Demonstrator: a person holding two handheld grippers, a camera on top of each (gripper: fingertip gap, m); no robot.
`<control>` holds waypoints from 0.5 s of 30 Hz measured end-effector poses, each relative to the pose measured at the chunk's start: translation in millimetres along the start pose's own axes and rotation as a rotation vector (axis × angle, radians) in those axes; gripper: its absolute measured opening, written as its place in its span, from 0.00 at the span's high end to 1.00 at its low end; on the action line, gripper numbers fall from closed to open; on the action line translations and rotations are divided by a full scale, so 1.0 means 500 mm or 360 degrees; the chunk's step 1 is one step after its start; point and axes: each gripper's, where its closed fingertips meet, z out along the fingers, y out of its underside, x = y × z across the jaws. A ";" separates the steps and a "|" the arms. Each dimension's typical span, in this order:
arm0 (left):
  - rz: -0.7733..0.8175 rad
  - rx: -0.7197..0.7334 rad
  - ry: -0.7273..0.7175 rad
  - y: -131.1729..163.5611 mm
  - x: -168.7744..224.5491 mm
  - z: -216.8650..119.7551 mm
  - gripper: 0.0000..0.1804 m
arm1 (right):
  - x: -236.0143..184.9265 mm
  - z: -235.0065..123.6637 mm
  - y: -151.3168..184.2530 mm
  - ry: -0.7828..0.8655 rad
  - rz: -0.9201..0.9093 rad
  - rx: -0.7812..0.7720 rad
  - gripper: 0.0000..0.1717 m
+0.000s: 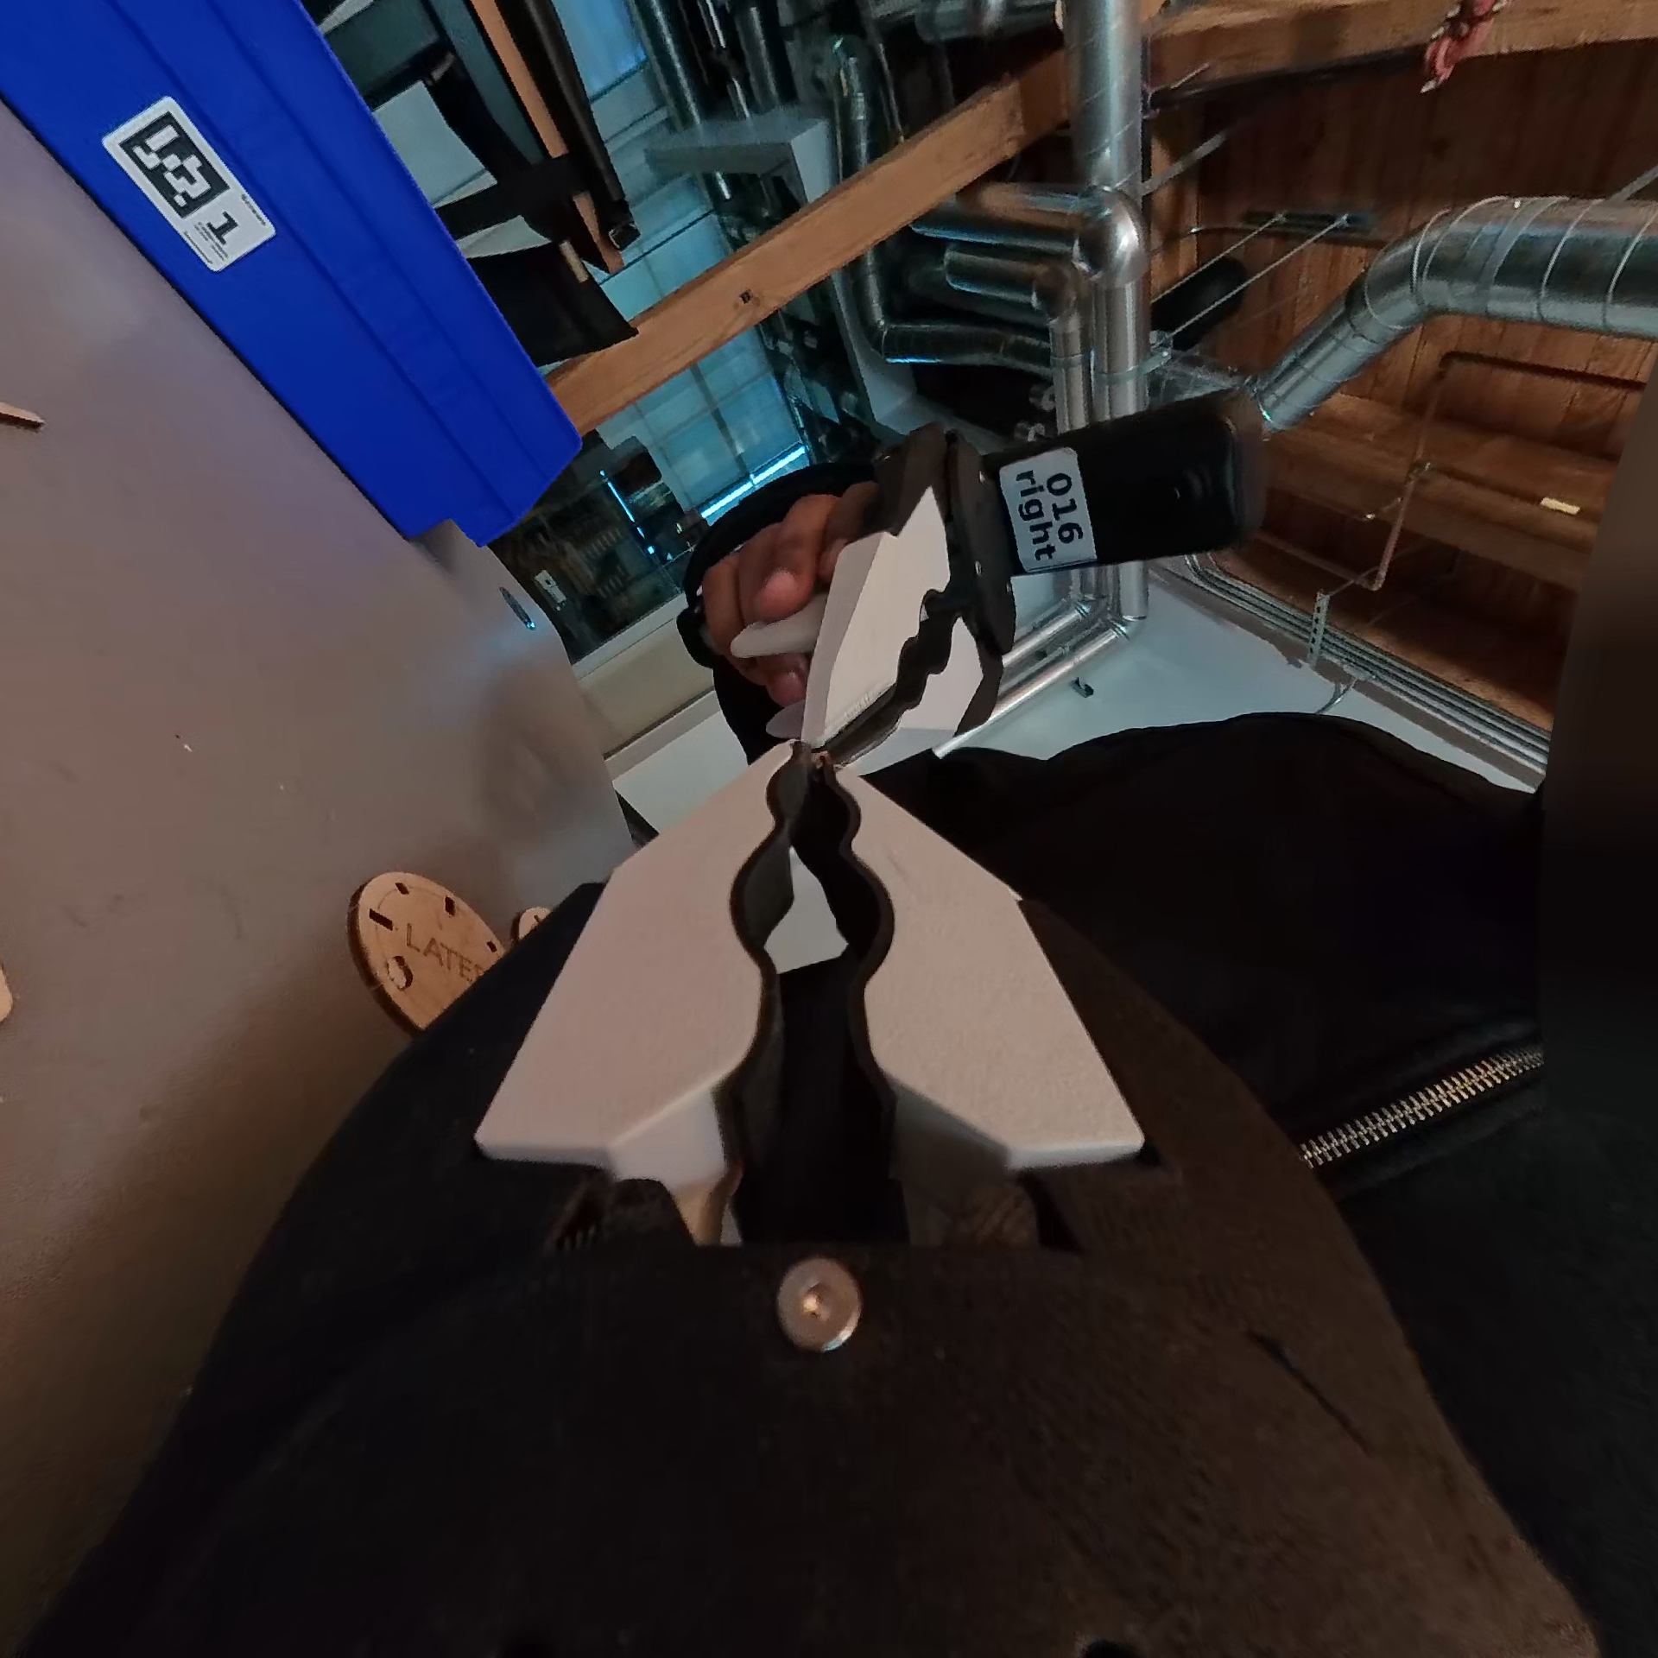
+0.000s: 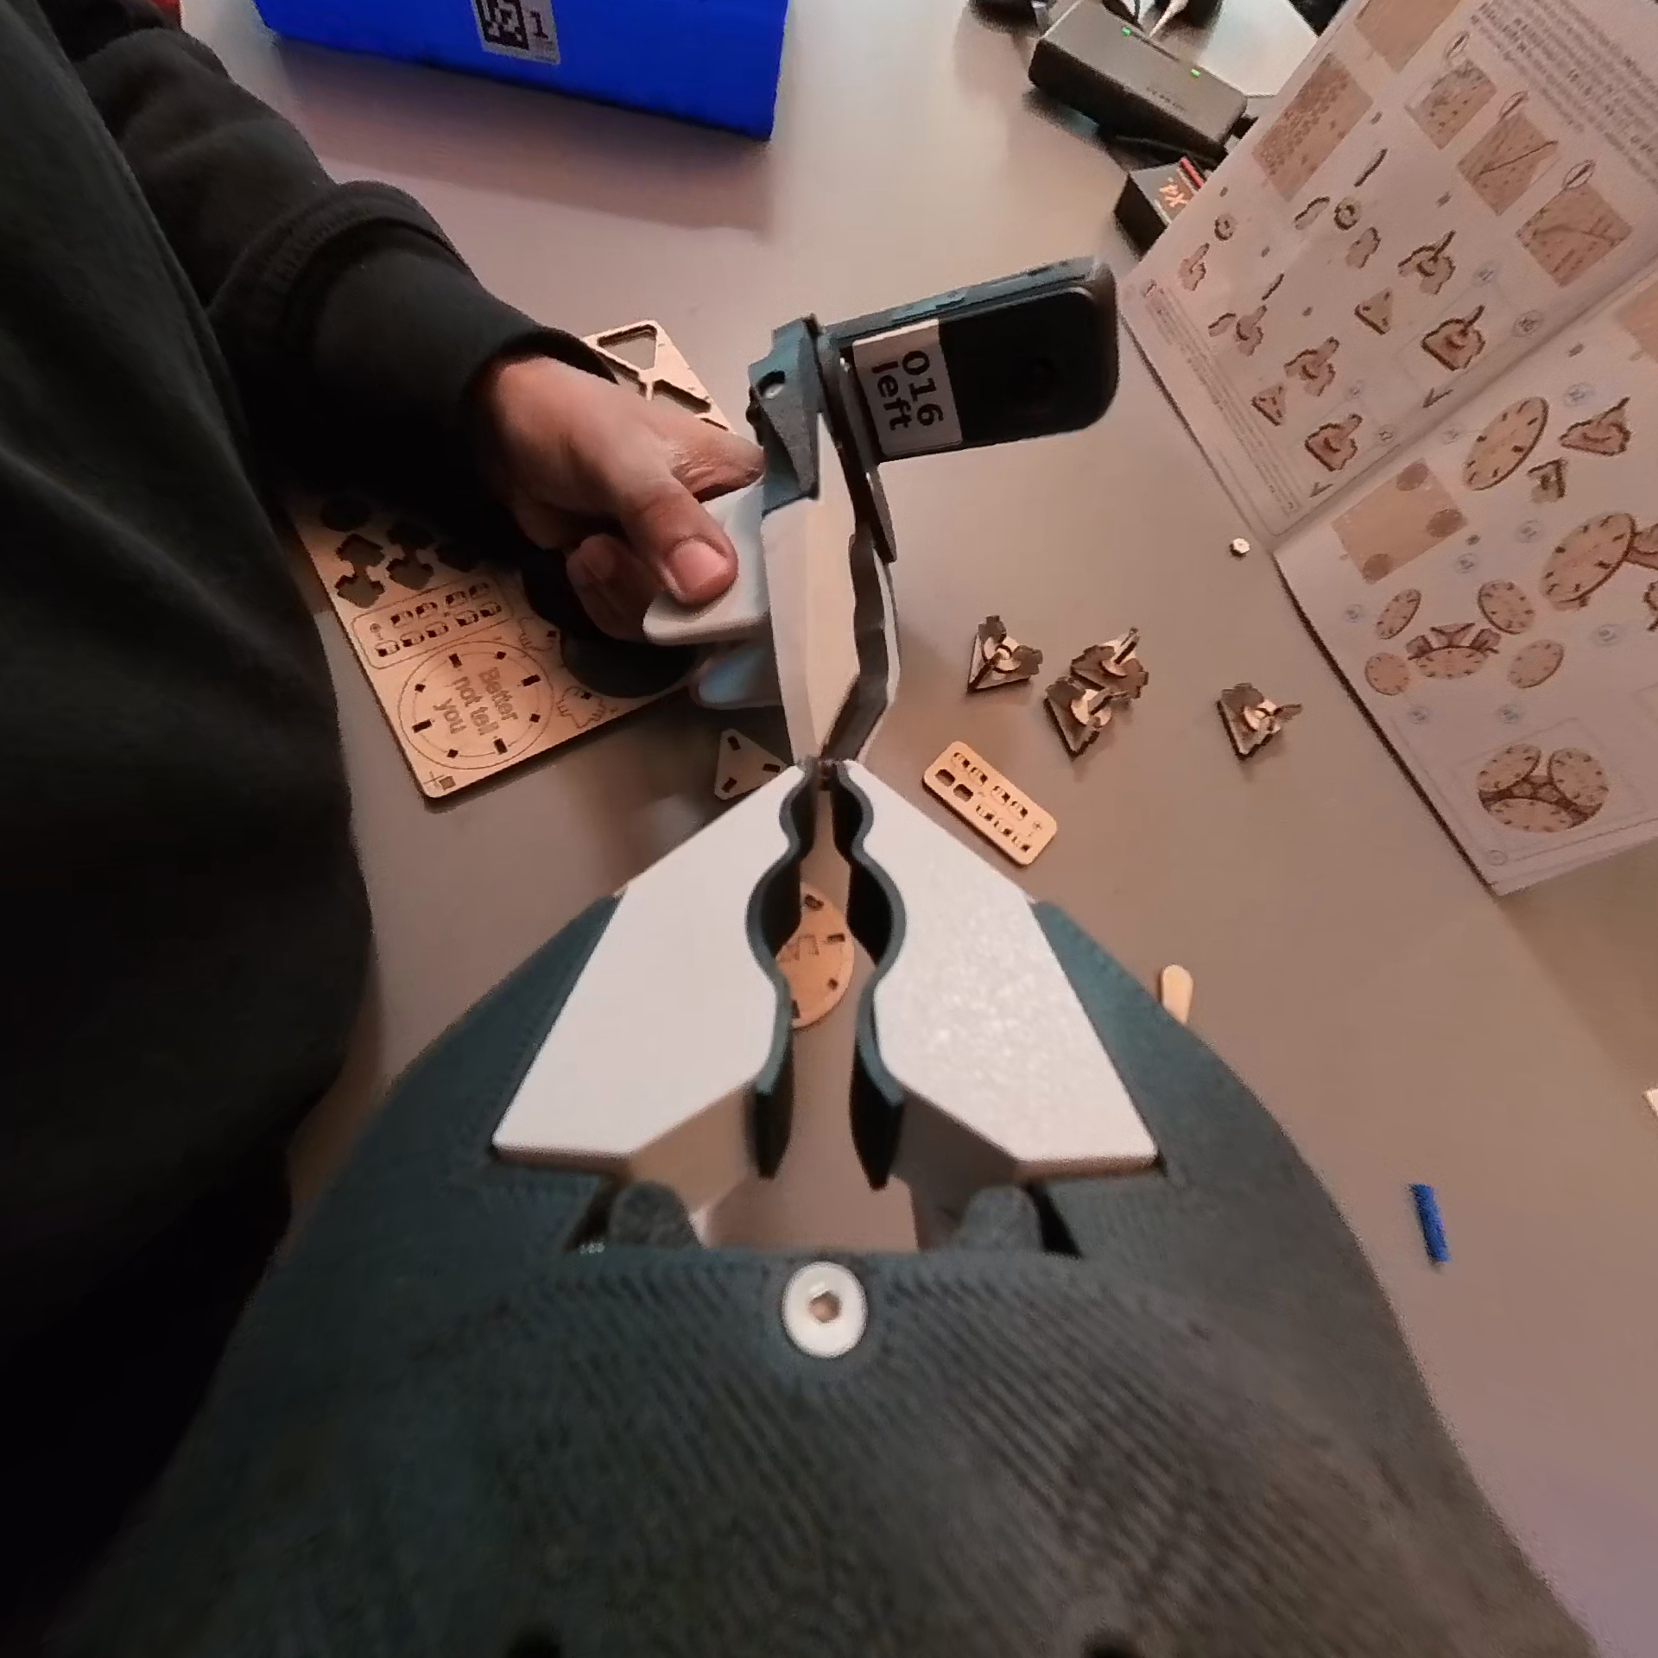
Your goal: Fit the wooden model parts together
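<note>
Tip to tip above the grey table [image 2: 1166, 1121]: left gripper [image 1: 812, 763] and right gripper [image 2: 821, 764], both pinched fully shut, fingertips [image 2: 789, 807] meeting at one point. Something tiny and dark at that meeting point, perhaps; too small to tell whether either gripper has hold of it.

Directly under the right gripper, seen through the wavy gap behind its tips: a round wooden disc [image 2: 812, 964] flat on the table. Just left of the tips, a small wooden triangle [image 2: 745, 763]; just right of them, a slotted wooden strip [image 2: 987, 803]. Farther right, three small assembled wooden pieces [image 2: 1095, 682], apart from one another.

On the left, a punched wooden sheet [image 2: 466, 682], partly under the hand [image 2: 610, 502] that grips the left gripper (dark sleeve filling that whole side). On the right, an open instruction booklet [image 2: 1435, 449], its near corner close to the strip. At the far edge, a blue bin [image 2: 628, 54] and a black box [image 2: 1130, 63].

Open tabletop near and right of the grippers, broken only by a pale wooden stick [image 2: 1175, 987] and a little blue piece [image 2: 1428, 1222]. Tighter on the left, between sheet, hand and sleeve.
</note>
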 end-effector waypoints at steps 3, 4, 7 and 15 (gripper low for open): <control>0.0075 0.0041 -0.0027 -0.010 0.004 -0.002 0.93 | 0.025 -0.005 0.015 0.0072 0.0182 -0.0018 1.00; 0.0139 0.0046 -0.0064 -0.013 0.004 -0.002 0.91 | 0.037 -0.006 0.027 0.0109 0.0280 -0.0037 1.00; 0.0376 -0.0048 -0.0298 -0.009 -0.009 -0.002 0.87 | 0.058 0.001 0.087 0.0152 0.0705 -0.0148 1.00; 0.0588 -0.0412 -0.1021 0.026 -0.121 -0.040 0.95 | 0.010 0.051 0.204 0.0128 0.1104 -0.0404 1.00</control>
